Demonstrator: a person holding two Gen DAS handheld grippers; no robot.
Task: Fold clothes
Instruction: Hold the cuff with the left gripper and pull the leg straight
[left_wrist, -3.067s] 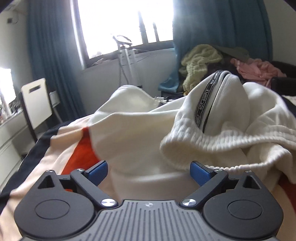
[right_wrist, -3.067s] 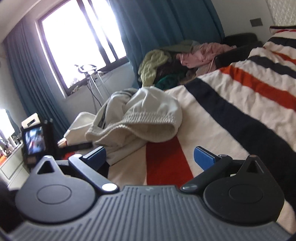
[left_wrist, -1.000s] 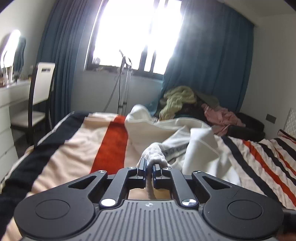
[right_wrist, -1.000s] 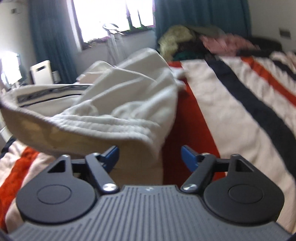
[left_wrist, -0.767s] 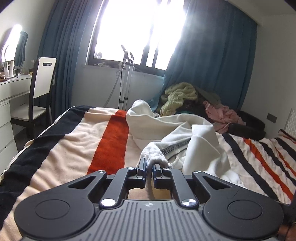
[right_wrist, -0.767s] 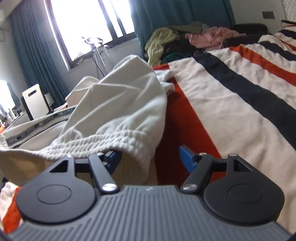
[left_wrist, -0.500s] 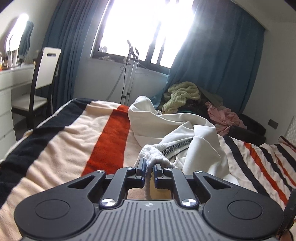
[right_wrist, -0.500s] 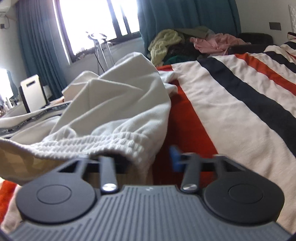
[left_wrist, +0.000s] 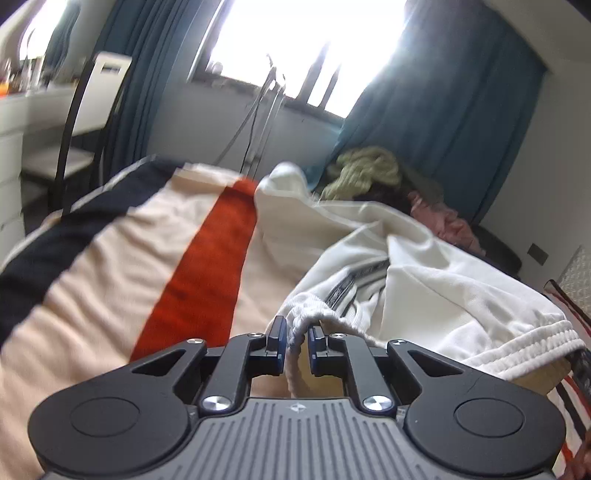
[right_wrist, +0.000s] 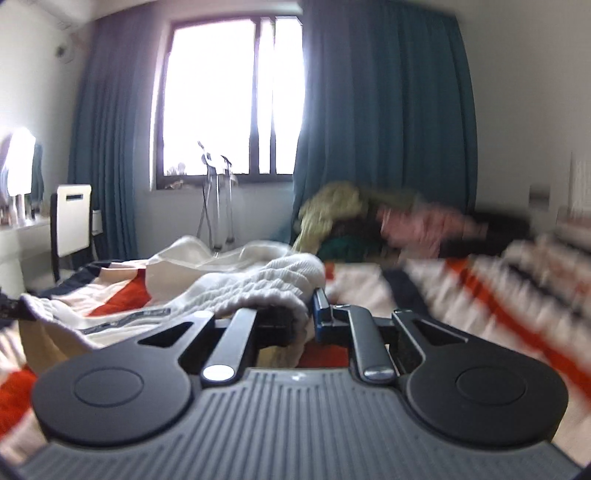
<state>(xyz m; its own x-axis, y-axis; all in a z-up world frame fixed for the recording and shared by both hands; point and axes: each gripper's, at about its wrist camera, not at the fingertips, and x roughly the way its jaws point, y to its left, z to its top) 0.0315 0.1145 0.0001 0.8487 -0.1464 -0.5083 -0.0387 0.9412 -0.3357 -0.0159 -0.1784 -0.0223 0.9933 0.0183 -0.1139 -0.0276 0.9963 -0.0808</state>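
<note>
Cream trousers (left_wrist: 436, 280) with a ribbed waistband lie bunched on a bed (left_wrist: 122, 258) striped black, orange and beige; the writing on their dark side band is too blurred to read. Left tongs (left_wrist: 294, 338) are clamped on the waistband; right tongs (right_wrist: 310, 314) have just closed on it too. Piled clothes (right_wrist: 343, 210) sit beyond, by teal curtains (right_wrist: 384, 118)

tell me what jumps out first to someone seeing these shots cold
A cream white garment sprawls across the striped bedspread, and the left gripper and right gripper each pinch its ribbed waistband; the right jaws have just been closing on it. Behind, a blazing window sits between teal curtains.
</note>
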